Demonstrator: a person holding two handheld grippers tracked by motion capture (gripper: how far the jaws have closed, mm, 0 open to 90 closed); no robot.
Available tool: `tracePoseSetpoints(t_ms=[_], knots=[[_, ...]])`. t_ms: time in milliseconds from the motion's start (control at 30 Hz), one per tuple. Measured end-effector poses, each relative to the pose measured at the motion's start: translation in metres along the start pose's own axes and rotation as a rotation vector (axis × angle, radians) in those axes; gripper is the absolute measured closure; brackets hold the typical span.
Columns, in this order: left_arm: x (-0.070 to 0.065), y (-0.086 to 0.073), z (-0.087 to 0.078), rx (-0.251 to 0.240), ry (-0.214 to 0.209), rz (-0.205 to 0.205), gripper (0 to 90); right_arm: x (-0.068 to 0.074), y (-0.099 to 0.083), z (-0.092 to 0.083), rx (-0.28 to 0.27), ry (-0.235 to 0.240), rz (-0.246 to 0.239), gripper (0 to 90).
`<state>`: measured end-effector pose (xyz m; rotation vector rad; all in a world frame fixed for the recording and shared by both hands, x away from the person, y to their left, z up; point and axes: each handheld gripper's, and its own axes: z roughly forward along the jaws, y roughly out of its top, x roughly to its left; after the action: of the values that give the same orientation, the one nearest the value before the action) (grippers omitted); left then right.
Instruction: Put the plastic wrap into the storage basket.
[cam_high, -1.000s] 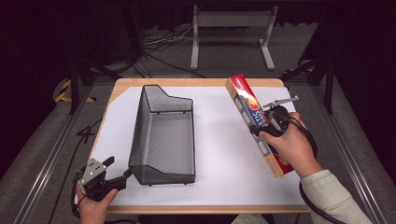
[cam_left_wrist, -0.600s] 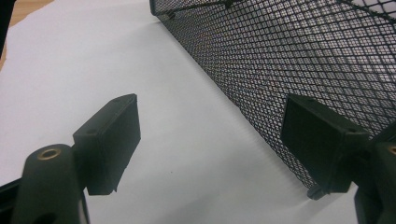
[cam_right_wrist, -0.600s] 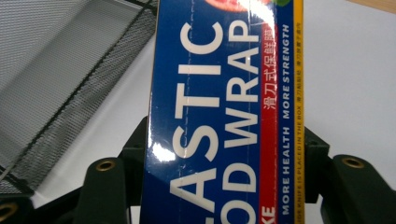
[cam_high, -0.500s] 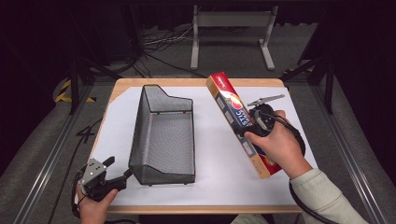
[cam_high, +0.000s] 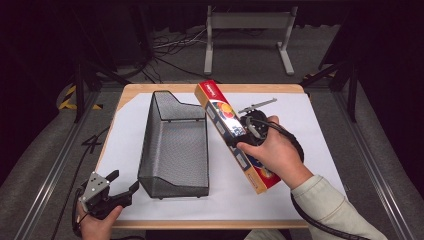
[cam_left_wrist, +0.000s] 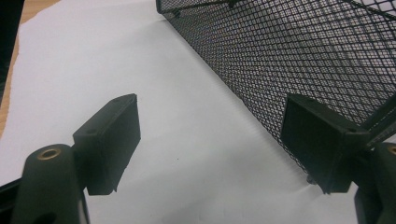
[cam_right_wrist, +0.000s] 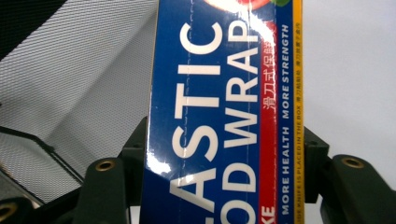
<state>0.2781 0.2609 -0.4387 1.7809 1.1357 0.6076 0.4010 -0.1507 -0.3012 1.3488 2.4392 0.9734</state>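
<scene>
Item held: your right gripper (cam_high: 239, 134) is clamped across a long plastic wrap box (cam_high: 235, 134), one jaw on each long side, as the right gripper view shows (cam_right_wrist: 224, 140).
Box position: centre of the high view, lying on a diagonal from the upper middle of the frame down toward the lower right, its far end at the upper left of your hand.
Box against gripper: the grip sits near the middle of the box's length; about half of the box runs on past the jaws, the rest passes under your hand.
Box against basket: just right of the black mesh basket (cam_high: 175, 145), near its right wall; I cannot tell whether they touch.
Right hand (cam_high: 272, 155): comes in from the lower right of the high view, cream sleeve (cam_high: 330, 205) on the forearm, fingers wrapped over the gripper body, gripper pointing up-left.
Left gripper (cam_high: 122, 185): lower left of the high view, jaws standing well apart with nothing between them.
Left gripper against basket: in the left gripper view its right jaw sits just beside the basket's mesh wall (cam_left_wrist: 299, 60); the left jaw is over the white sheet (cam_left_wrist: 154, 93).
Left hand (cam_high: 95, 217): at the bottom left edge of the high view, at the table's (cam_high: 145, 90) near edge.
</scene>
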Motion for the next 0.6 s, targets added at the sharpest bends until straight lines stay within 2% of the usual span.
tracePoseSetpoints(t_ms=[233,600], knots=[[0.003,-0.004,-0.008,-0.005,0.015,-0.008,20.7,0.019,0.012,0.008,-0.010,0.057,-0.023,40.5],[0.001,-0.005,-0.009,-0.004,0.018,0.001,20.7,0.043,0.024,0.021,0.013,0.104,-0.021,40.5]])
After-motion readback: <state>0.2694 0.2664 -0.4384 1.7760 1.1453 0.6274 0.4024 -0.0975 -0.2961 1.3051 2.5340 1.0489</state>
